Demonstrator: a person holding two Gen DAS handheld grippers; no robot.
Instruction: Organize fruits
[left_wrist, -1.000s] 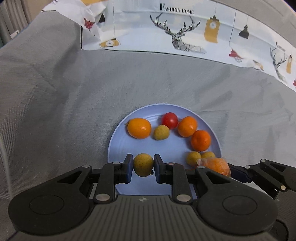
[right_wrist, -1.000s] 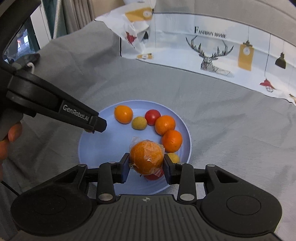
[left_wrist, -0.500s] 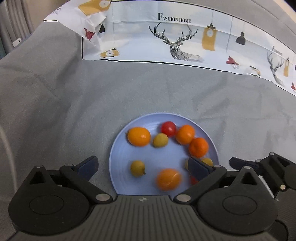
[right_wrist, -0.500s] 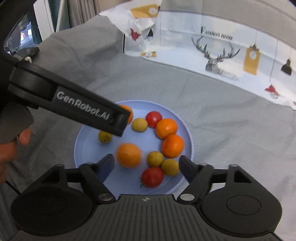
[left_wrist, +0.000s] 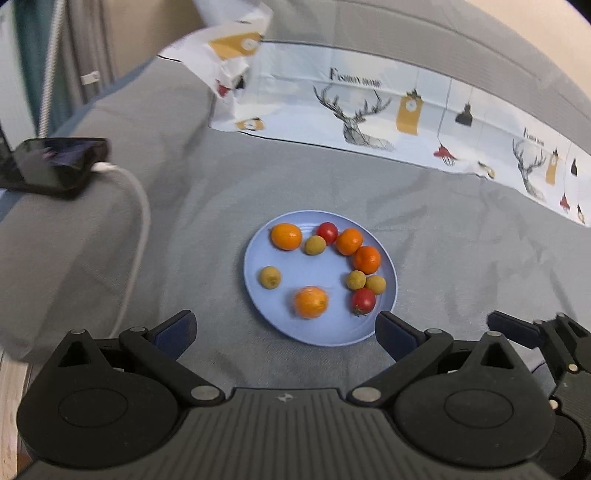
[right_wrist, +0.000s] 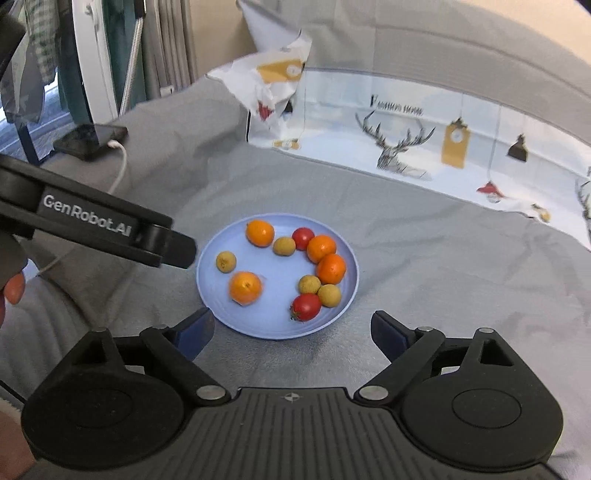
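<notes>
1. My left gripper (left_wrist: 284, 334): jaws released, holding nothing.
2. Plate (left_wrist: 255, 258) on the grey sheet (left_wrist: 461, 240), all fruit on it, lying straight ahead of both grippers.
3. My right gripper (right_wrist: 291, 332): jaws released, equally near the plate.

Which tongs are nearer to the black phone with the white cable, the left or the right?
Left. The left tongs hover on the phone side of the blue plate; the right tongs are farther right, beyond the left ones.
</notes>
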